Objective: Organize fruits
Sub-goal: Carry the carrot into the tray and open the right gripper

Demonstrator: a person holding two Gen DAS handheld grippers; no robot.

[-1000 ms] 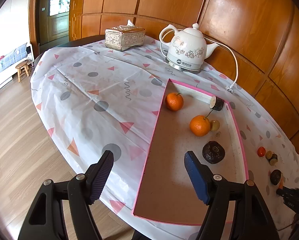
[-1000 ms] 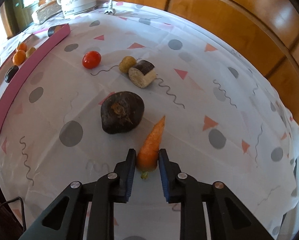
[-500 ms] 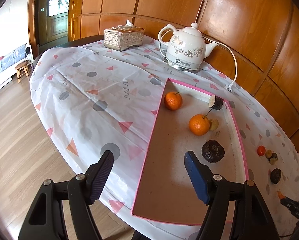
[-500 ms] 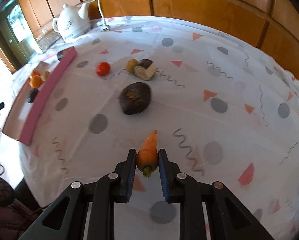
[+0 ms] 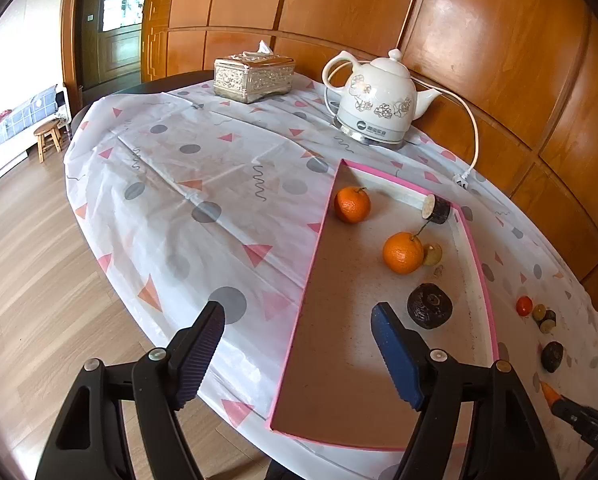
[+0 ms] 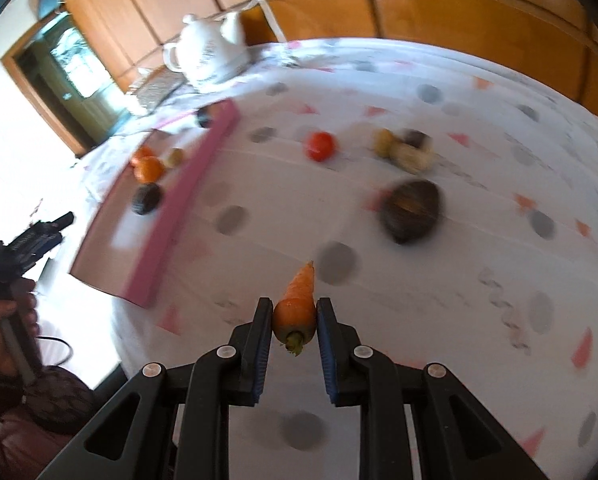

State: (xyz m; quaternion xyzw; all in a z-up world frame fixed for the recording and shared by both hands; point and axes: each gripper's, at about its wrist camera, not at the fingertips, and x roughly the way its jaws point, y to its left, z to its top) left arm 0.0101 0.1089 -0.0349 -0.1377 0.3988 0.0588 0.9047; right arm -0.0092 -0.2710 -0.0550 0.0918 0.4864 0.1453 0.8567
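The left wrist view looks from the table's near edge, above the floor, across the tray [image 5: 475,256] toward the kettle [image 5: 373,100] and the wood wall. The right wrist view looks down from higher, at the tray's other side, and is blurred. Both views share tray [image 6: 187,200], kettle [image 6: 211,56] and tablecloth [image 5: 203,184].

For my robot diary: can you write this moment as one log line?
right gripper: shut on carrot, lifted | left gripper: open, empty, over tray | tray: two oranges
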